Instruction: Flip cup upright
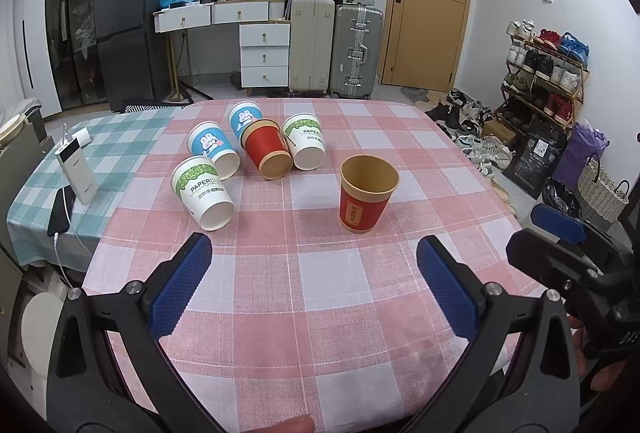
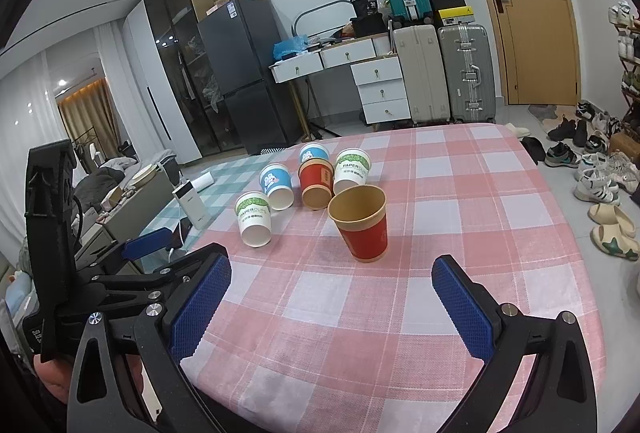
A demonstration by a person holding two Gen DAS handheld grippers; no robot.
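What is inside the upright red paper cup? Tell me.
The upright red paper cup shows only its bare tan inner wall; nothing is visible in it. Its bottom is hidden by the near rim in both views, so something small and flat there cannot be ruled out.

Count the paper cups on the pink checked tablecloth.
6. One red cup stands upright, nearest. Five are upside down behind it: red, two green-and-white, two blue. None seems hidden.

home, lived-in room | counter under pink checked tablecloth [image 1: 320, 293] | grey fridge [image 1: 132, 17] beside glass-door cabinet [image 2: 176, 73] | white drawer desk [image 1: 248, 33] piled with clutter | suitcases [image 1: 336, 49] stacked by wooden door [image 1: 432, 1] | shoe rack [image 1: 548, 69] full, shoes [image 2: 592, 173] scattered on floor
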